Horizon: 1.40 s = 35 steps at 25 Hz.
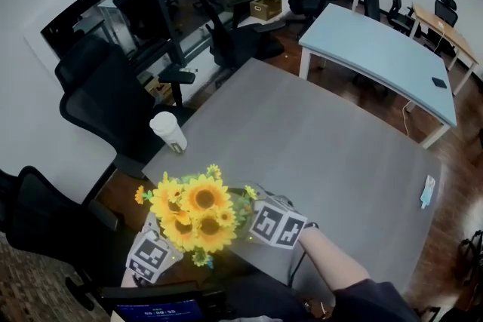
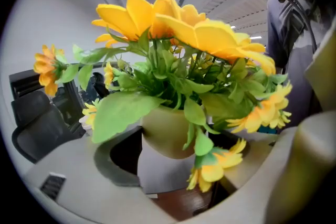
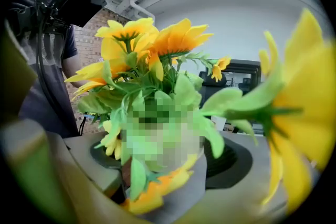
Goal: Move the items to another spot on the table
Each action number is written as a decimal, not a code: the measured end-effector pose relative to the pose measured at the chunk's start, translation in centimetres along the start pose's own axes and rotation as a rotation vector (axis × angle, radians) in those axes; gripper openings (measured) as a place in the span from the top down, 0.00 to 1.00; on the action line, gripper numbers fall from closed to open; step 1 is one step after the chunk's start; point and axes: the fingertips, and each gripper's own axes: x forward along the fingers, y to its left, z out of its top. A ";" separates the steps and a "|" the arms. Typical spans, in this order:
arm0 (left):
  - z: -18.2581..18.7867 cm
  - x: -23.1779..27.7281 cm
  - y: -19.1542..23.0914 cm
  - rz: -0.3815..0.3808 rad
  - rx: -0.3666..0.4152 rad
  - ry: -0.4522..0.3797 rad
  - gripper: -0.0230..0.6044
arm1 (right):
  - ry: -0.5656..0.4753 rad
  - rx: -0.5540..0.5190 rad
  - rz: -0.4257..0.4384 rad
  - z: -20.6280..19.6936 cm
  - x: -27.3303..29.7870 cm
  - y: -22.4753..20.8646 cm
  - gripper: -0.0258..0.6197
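left gripper and right gripper, jaws wide apart, flank beige round pot of yellow sunflowers; leaves hide its rim

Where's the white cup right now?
In the head view, the white cup stands at the grey table's left edge, beyond the sunflowers and beside a black office chair.

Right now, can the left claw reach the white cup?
Probably not straight away: the left claw has the flower pot between its jaws, and the white cup stands apart, farther along the table edge.
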 end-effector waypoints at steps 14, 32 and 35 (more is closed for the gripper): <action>-1.1 3.9 7.1 -0.150 0.065 -0.057 0.32 | 0.105 0.059 -0.143 -0.3 4.1 -6.2 0.29; 0.7 8.9 12.8 -0.357 0.186 -0.153 0.32 | 0.221 0.165 -0.408 -0.6 5.3 -13.0 0.29; 1.5 10.8 12.2 -0.390 0.196 -0.161 0.32 | 0.245 0.183 -0.444 -1.7 3.8 -14.0 0.29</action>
